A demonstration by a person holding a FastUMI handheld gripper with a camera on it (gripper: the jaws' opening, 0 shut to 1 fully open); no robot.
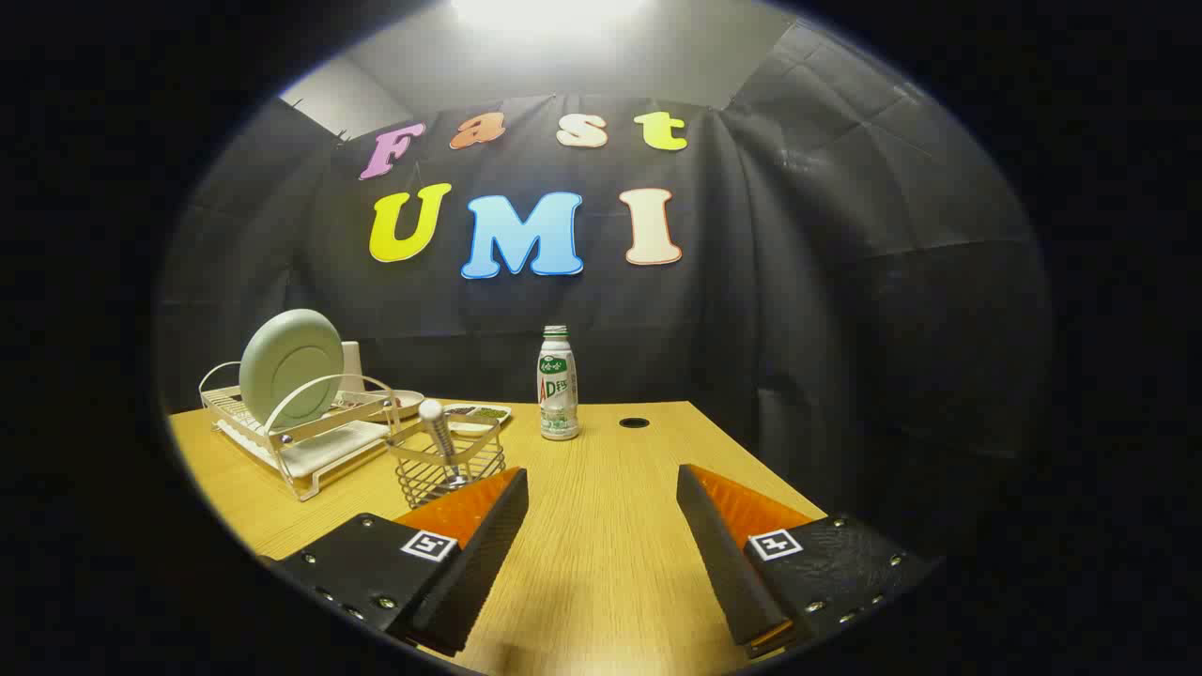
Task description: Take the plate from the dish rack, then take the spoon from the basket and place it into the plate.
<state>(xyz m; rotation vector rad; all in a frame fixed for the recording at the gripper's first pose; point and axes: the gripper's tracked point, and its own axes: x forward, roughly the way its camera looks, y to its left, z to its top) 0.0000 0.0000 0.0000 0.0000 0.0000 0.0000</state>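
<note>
Starting nearest to you, your gripper hangs over the bare wooden table with its fingers spread wide and nothing between them, so judge yourself at the very beginning: nothing has been picked up. Just ahead of your left finger, and almost touching its tip as seen from the gripper, sits the wire basket, with the spoon standing upright in it, its rounded handle end poking above the rim. Beyond the basket and further to the left is the dish rack, and the plate is standing on edge in it, leaning slightly, pale and round with its underside facing you. So both steps are left to do: the plate has to come out of the rack and be set down somewhere on the open table, and only then does the spoon come out of the basket and go into it. A couple of flat dishes lie behind the basket; what they hold is too small to tell. Straight ahead between your fingers, well beyond them, a bottle stands near the table's far edge, with a small dark hole in the tabletop just beside it. Your first reach is, I'd judge, leftward past the basket to the plate.
</note>
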